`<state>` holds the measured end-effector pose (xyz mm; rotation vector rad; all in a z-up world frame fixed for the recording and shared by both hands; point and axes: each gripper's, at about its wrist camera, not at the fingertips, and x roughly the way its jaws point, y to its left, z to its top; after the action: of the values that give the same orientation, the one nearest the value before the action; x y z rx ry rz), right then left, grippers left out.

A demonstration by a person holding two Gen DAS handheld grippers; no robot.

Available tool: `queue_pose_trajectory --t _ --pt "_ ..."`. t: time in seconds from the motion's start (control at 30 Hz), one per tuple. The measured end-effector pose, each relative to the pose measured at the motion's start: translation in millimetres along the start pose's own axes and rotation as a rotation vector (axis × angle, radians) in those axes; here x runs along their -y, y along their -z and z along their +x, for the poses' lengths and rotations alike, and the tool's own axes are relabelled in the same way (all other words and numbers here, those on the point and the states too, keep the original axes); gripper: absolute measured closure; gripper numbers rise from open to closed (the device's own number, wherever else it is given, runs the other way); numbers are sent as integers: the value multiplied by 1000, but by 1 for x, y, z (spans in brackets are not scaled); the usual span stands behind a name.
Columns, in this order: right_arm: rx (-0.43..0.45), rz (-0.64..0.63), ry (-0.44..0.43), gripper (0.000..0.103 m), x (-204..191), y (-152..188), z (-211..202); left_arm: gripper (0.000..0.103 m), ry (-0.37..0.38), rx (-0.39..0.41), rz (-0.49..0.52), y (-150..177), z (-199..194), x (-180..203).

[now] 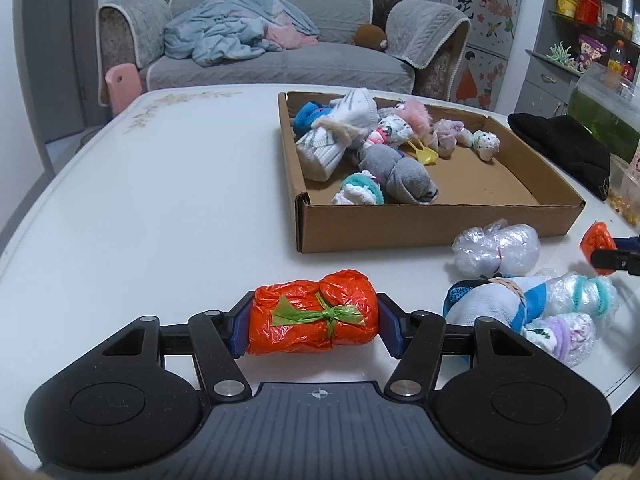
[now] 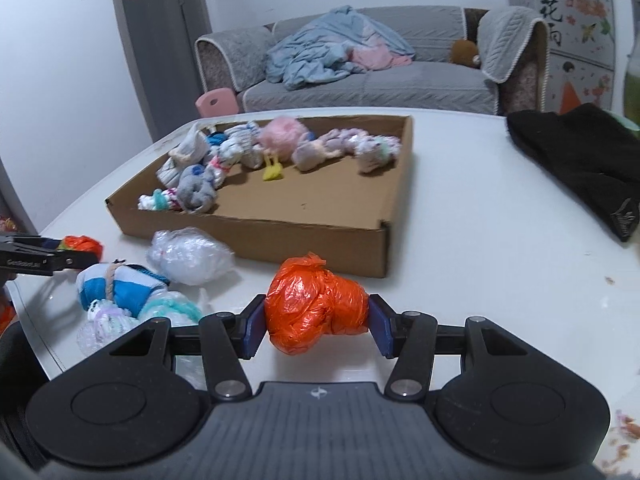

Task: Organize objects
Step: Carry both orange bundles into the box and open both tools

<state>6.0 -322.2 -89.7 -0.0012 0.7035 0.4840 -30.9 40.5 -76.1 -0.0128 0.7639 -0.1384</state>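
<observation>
Orange bundle tied with a green strip (image 1: 314,316): clamped crosswise between the blue pads of the left gripper (image 1: 314,326), low over the white table (image 1: 160,200); second orange bundle (image 2: 316,306), knotted on top, pinched likewise in the right gripper (image 2: 316,326), just in front of the cardboard tray (image 2: 320,244). Just right of the left gripper: blue-and-white sock roll bound with twine (image 1: 496,300), touching film-wrapped rolls (image 1: 572,320); clear plastic bundle (image 1: 496,246) beyond, close to the tray's front wall. Inside the tray: rolled socks heaped toward its far left side, among them a grey roll (image 1: 404,178), a pink fluffy one (image 1: 414,118), a yellow clip (image 1: 424,154). Black garment (image 2: 580,160) on the table right of the tray, well apart; grey sofa (image 2: 360,80) with a crumpled blue blanket (image 2: 328,52) behind.
</observation>
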Motion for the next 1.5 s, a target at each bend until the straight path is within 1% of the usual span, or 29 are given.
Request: queue_pose_trajectory --t 0.2,0.33,0.43,0.53,0.63,0.77,0.9,0.97,1.03,1.23,1.33,1.5 --pt "20 -12 43 54 18 -6 -15 37 -14 13 16 -10 -9 -5" --pt "44 -32 73 54 28 -21 -25 37 -17 43 47 -33 -14 -3" --pt "75 -63 84 54 28 -39 -29 36 6 72 68 -56 -16 6" --pt "108 -91 70 54 26 -61 -29 36 25 107 134 -82 -13 25" --pt "135 -143 58 54 19 -85 -24 36 64 138 200 -112 -7 46" --pt "137 -220 22 54 6 -116 -6 36 116 165 314 -147 9 80" --pt "108 -289 -5 54 -6 -137 18 36 161 117 368 -166 44 108" --pt "84 -312 -28 53 -10 -143 34 36 178 84 402 -169 64 120" --pt "53 -336 -39 53 -14 -146 50 36 197 49 406 -171 83 127" --pt "-31 -373 -48 53 -12 -144 85 36 187 1 455 -162 124 138" --pt "-61 -378 -43 53 -9 -140 96 36 193 -10 469 -157 134 140" --pt "-109 -377 -43 53 -8 -139 115 36 187 -38 460 -154 149 137"
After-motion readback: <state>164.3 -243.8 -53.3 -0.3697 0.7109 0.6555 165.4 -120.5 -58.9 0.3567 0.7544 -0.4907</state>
